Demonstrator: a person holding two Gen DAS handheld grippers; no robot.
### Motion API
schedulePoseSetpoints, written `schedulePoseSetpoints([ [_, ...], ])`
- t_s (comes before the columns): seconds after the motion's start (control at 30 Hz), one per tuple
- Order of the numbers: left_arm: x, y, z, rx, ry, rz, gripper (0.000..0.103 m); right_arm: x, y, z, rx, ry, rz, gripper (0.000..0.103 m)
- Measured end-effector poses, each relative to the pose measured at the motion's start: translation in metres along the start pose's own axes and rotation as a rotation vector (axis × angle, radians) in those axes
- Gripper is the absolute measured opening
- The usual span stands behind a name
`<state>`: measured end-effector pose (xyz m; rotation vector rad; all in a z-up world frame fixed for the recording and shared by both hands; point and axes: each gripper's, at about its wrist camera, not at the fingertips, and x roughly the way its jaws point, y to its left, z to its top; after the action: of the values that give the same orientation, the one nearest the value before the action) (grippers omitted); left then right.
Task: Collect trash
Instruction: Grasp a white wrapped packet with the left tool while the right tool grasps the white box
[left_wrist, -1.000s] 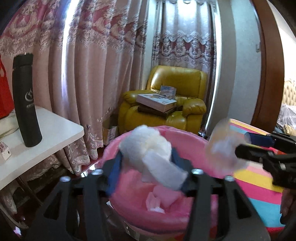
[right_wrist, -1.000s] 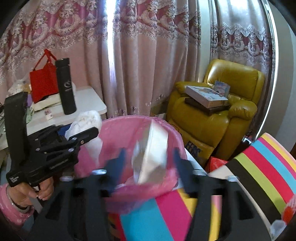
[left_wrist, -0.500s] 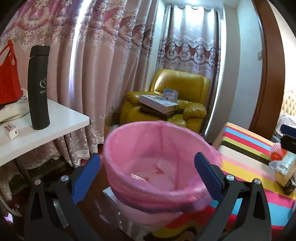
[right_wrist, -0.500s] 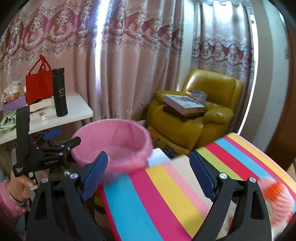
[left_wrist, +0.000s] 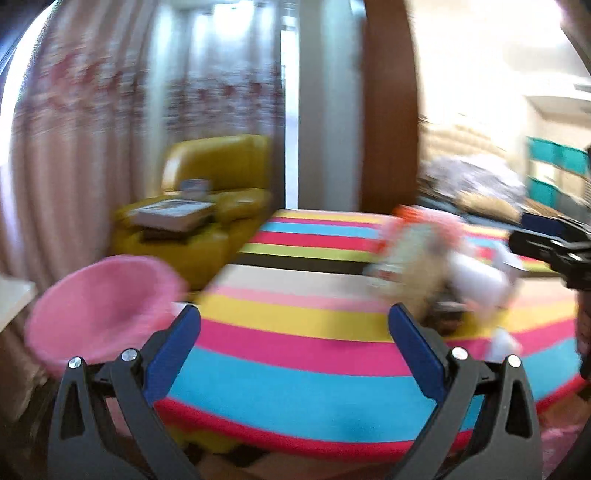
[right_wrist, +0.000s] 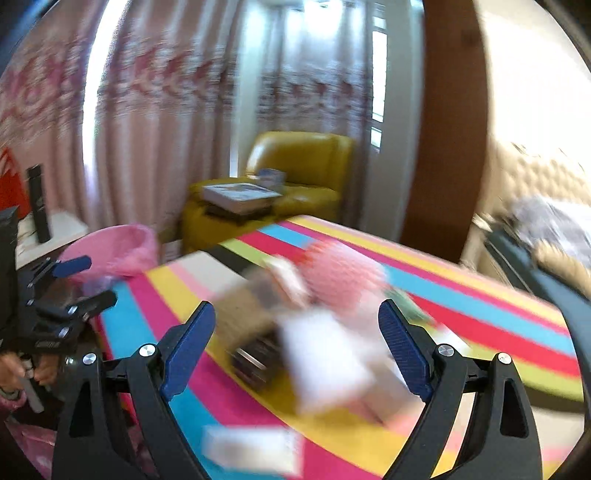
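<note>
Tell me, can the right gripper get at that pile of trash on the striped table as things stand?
Probably yes. The right gripper is open and empty, and the blurred trash pile on the striped table lies straight ahead between its fingers with nothing visible in the way.

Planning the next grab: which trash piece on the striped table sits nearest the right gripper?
The blurred white paper piece, lying between the open right gripper fingers; the pink netted item lies farther back.

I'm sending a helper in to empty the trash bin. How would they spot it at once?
Find the yellow armchair by the curtains. In front of it, off the striped table's corner, stands the bin. It is the only round, open container, lined with a bright pink bag.
</note>
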<state>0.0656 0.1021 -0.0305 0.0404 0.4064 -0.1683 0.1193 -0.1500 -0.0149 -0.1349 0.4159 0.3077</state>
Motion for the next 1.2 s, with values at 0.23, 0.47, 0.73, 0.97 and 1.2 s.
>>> schedulePoseSetpoints([
  [0.23,0.014,-0.099,-0.009,0.172,0.028,-0.238,0.098,-0.030,-0.066,-0.050,0.146,0.028,-0.112,0.085],
  [0.47,0.049,-0.146,-0.026,0.256,0.139,-0.321,0.098,-0.035,-0.086,-0.076,0.180,0.046,-0.129,0.085],
  [0.73,0.082,-0.166,-0.038,0.299,0.229,-0.398,0.035,-0.011,-0.088,-0.070,0.210,0.105,-0.138,0.085],
  [0.97,0.061,-0.127,-0.029,0.180,0.072,-0.208,0.035,0.023,-0.076,-0.060,0.224,0.186,-0.193,0.085],
  [1.2,0.050,-0.114,-0.035,0.155,0.052,-0.180,0.035,0.063,-0.076,-0.052,0.326,0.301,-0.242,0.085],
])
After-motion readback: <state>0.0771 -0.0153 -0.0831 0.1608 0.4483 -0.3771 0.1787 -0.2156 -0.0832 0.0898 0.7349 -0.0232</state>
